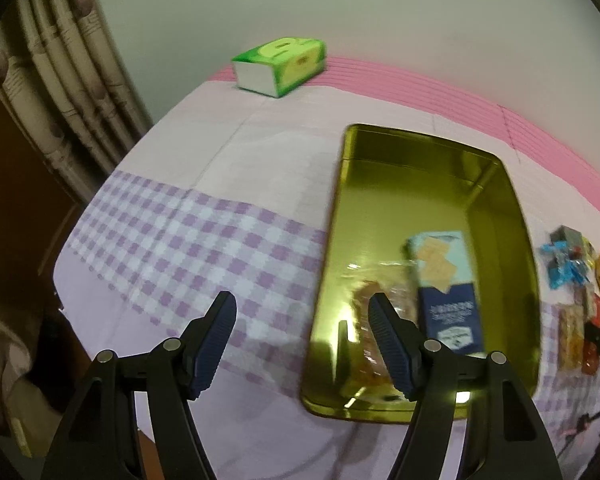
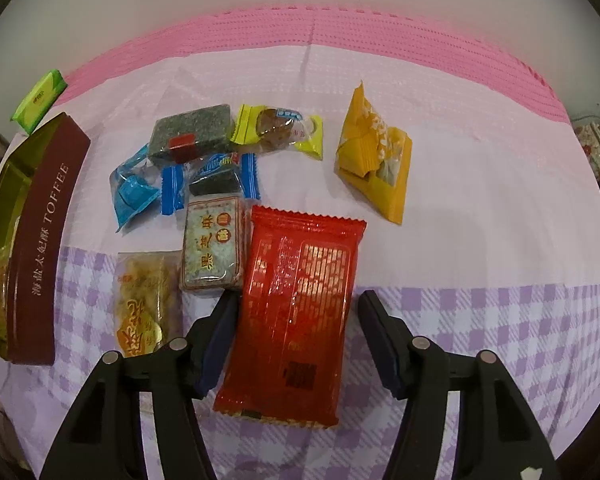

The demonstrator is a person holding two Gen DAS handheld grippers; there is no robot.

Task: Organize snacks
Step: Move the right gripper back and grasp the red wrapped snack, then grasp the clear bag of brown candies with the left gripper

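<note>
A gold tin (image 1: 512, 240) lies open on the cloth and holds a blue cracker box (image 1: 446, 280) and a clear-wrapped pastry (image 1: 374, 292). My left gripper (image 1: 304, 312) is open and empty, over the tin's near left edge. In the right wrist view the tin's brown TOFFEE side (image 2: 44, 240) stands at the left. My right gripper (image 2: 298, 312) is open, its fingers on either side of a red snack packet (image 2: 296, 312) lying on the cloth. Several wrapped snacks lie beyond: a grey sesame pack (image 2: 214, 248), an orange pastry pack (image 2: 148, 300), blue candies (image 2: 172, 184), a yellow packet (image 2: 374, 156).
A green tissue pack (image 1: 280, 66) sits at the far edge of the table near the wall. A curtain (image 1: 60, 92) hangs at the left. The loose snack pile (image 1: 580, 292) lies right of the tin. The cloth is pink and purple-checked.
</note>
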